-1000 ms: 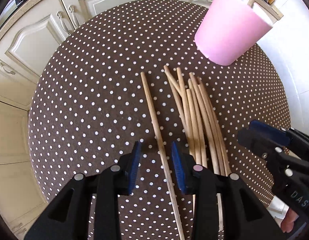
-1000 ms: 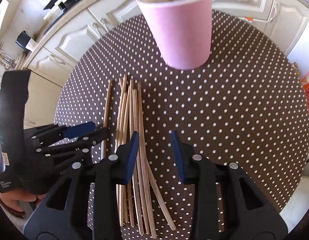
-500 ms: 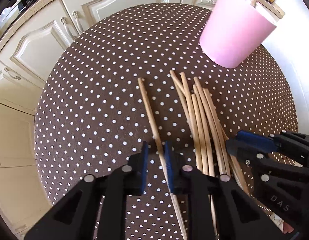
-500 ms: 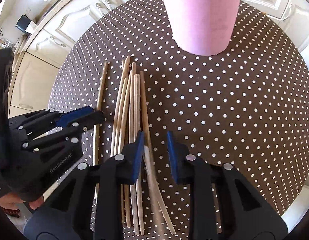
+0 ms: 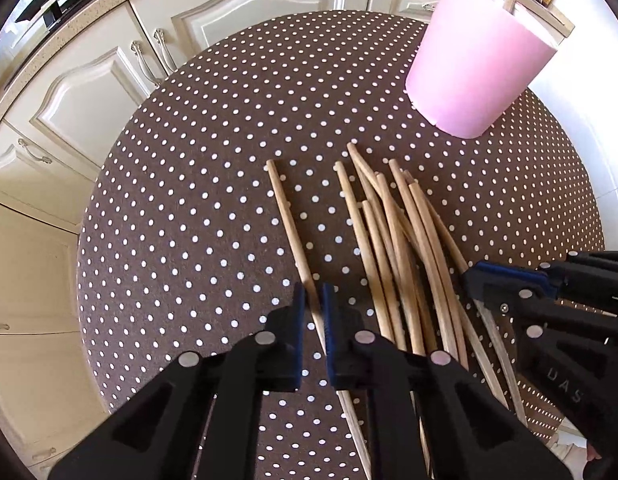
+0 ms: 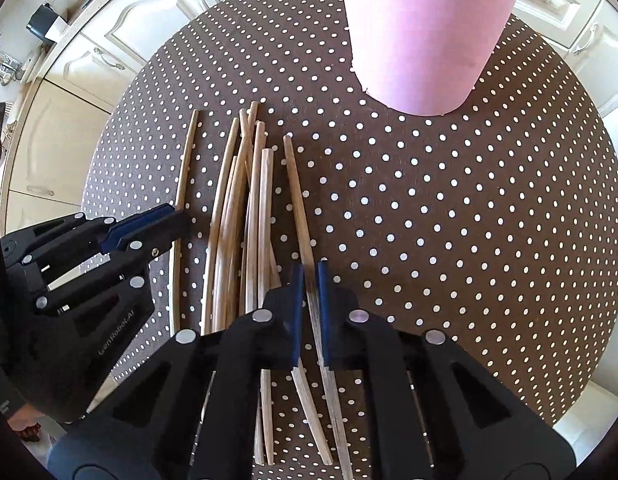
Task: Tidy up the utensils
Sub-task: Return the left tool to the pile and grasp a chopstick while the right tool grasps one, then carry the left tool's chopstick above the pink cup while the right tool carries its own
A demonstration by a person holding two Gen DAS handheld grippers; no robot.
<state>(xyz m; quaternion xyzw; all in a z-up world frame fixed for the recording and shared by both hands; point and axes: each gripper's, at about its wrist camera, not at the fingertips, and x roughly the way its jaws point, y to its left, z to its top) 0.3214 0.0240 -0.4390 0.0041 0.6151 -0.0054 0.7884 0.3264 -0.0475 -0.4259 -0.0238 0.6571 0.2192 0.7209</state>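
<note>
Several wooden chopsticks (image 5: 393,240) lie side by side on the brown polka-dot table (image 5: 189,200); they also show in the right wrist view (image 6: 245,200). My left gripper (image 5: 313,304) is shut on the lone leftmost chopstick (image 5: 289,220), low at the table. My right gripper (image 6: 308,280) is shut on the rightmost chopstick (image 6: 295,184) of the bunch. A pink cup (image 5: 477,56) with sticks standing in it is at the far right; it looms close ahead in the right wrist view (image 6: 425,28).
The round table's edge curves close around. White kitchen cabinets (image 5: 109,80) stand beyond its far and left sides. Each gripper shows in the other's view: the right one (image 5: 549,300) and the left one (image 6: 89,252).
Both grippers have come down to the table and closed, the left on the lone chopstick, the right on the rightmost chopstick of the bunch. The right one has moved nearer the cup.
</note>
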